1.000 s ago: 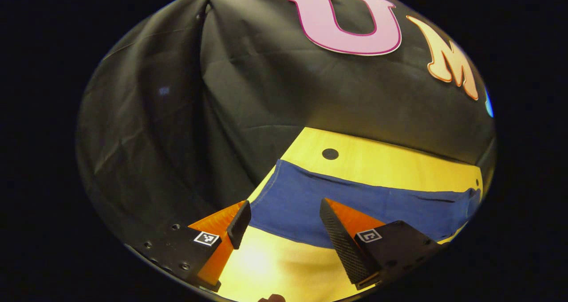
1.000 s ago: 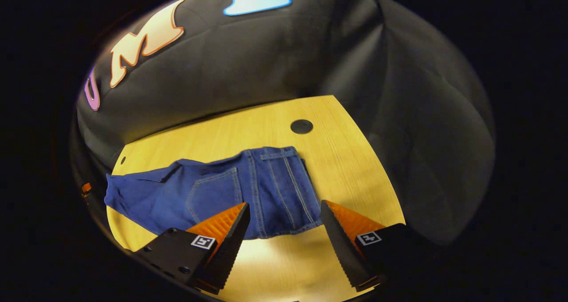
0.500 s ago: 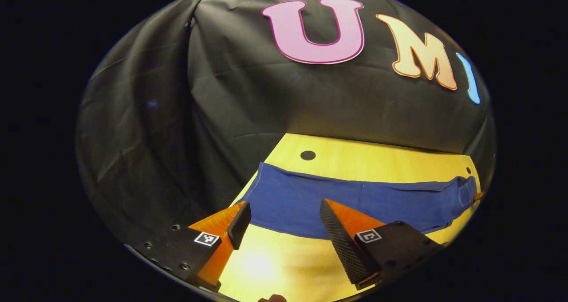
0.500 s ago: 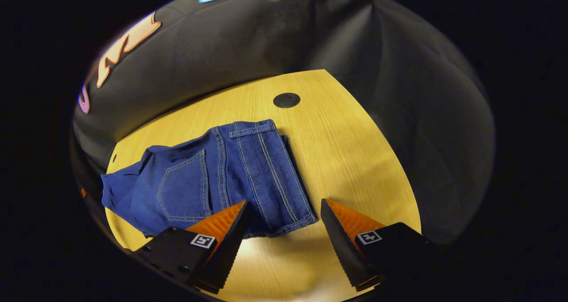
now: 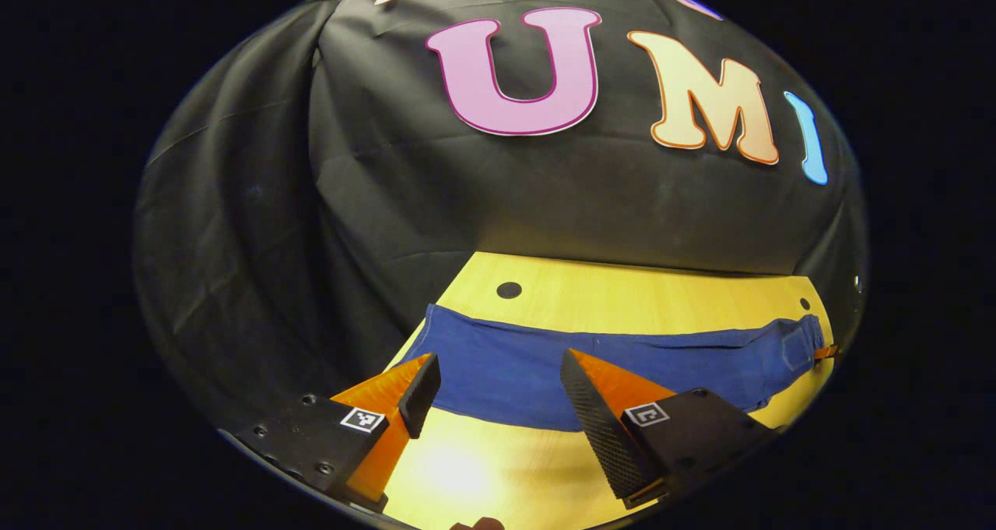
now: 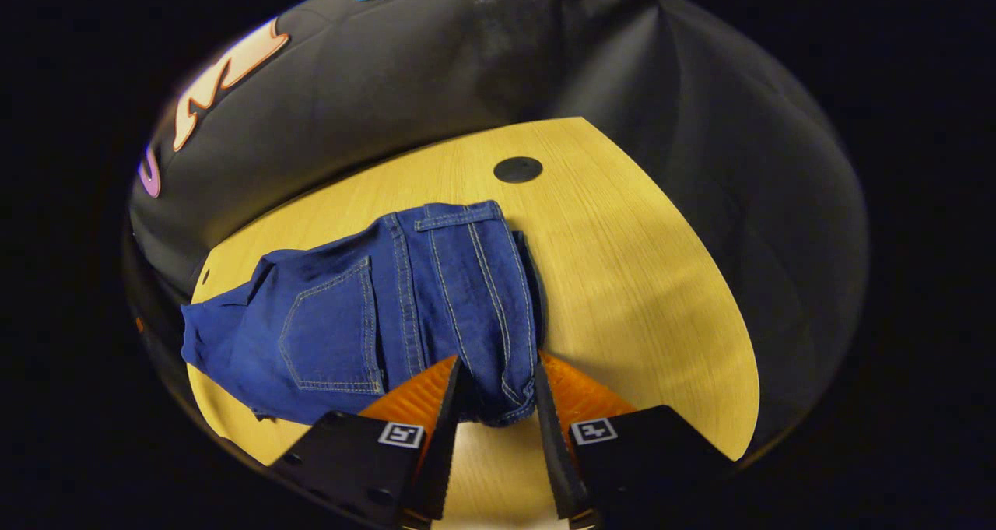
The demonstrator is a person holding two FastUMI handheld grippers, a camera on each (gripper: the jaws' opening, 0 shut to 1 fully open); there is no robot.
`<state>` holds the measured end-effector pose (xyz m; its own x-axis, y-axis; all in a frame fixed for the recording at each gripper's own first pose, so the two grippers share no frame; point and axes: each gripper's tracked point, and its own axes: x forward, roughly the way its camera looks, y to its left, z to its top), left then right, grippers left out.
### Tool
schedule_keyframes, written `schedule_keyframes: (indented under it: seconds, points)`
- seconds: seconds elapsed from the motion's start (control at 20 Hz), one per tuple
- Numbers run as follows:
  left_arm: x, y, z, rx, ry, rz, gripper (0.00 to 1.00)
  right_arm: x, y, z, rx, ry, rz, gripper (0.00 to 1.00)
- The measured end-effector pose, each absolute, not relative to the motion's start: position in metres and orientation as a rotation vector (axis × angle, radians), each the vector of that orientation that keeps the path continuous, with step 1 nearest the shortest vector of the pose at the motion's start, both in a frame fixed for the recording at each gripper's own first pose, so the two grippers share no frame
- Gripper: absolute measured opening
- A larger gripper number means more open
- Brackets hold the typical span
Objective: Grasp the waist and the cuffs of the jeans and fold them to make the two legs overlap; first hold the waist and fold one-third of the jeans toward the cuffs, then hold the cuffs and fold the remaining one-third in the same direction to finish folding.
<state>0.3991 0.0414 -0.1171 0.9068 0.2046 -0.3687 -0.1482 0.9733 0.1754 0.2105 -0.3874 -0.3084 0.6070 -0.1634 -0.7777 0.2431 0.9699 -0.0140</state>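
Your left tongs [image 5: 498, 394] stand released, their fingers well apart, hovering over the yellow wooden desk [image 5: 622, 293] just short of the jeans [image 5: 622, 359]. In the left gripper view the jeans lie as a long blue band across the desk, their near edge running between the two fingertips, one end close to the desk's left edge and the other reaching toward its right edge. A small black round hole [image 5: 509, 289] sits in the desk just beyond the jeans on the left.

Your right tongs [image 6: 494, 401] are narrowed around the near corner of the jeans [image 6: 373, 312], at the stitched waist end. Denim fills the gap between the two fingers, but you cannot tell whether both press on it. From here the jeans spread away to the left, back pocket [image 6: 331, 328] up, the belt-loop end lying nearest a black round hole [image 6: 517, 170] in the desk [image 6: 646, 265], beyond the jeans.
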Motion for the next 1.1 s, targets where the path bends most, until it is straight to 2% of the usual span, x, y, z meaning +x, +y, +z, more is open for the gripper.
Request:
schedule_keyframes:
  seconds: [0.25, 0.3, 0.35, 0.55, 0.8, 1.1]
  points:
    - [0.404, 0.012, -0.116, 0.13, 0.379, 0.124, 0.96, 0.212, -0.377, -0.308, 0.188, 0.872, -0.251, 0.28]
    - [0.405, 0.009, -0.119, 0.117, 0.379, 0.115, 0.96, 0.211, -0.379, -0.308, 0.188, 0.864, -0.264, 0.28]
    - [0.405, 0.005, -0.12, 0.103, 0.377, 0.105, 0.96, 0.212, -0.379, -0.31, 0.177, 0.859, -0.279, 0.21]
    - [0.405, 0.004, -0.125, 0.075, 0.381, 0.084, 0.96, 0.212, -0.386, -0.303, 0.08, 0.835, -0.33, 0.07]
    - [0.397, 0.021, -0.123, 0.058, 0.381, 0.062, 0.96, 0.213, -0.379, -0.277, 0.073, 0.78, -0.386, 0.06]
    - [0.401, 0.06, -0.124, 0.03, 0.372, 0.02, 0.96, 0.198, -0.357, -0.204, 0.107, 0.626, -0.44, 0.04]
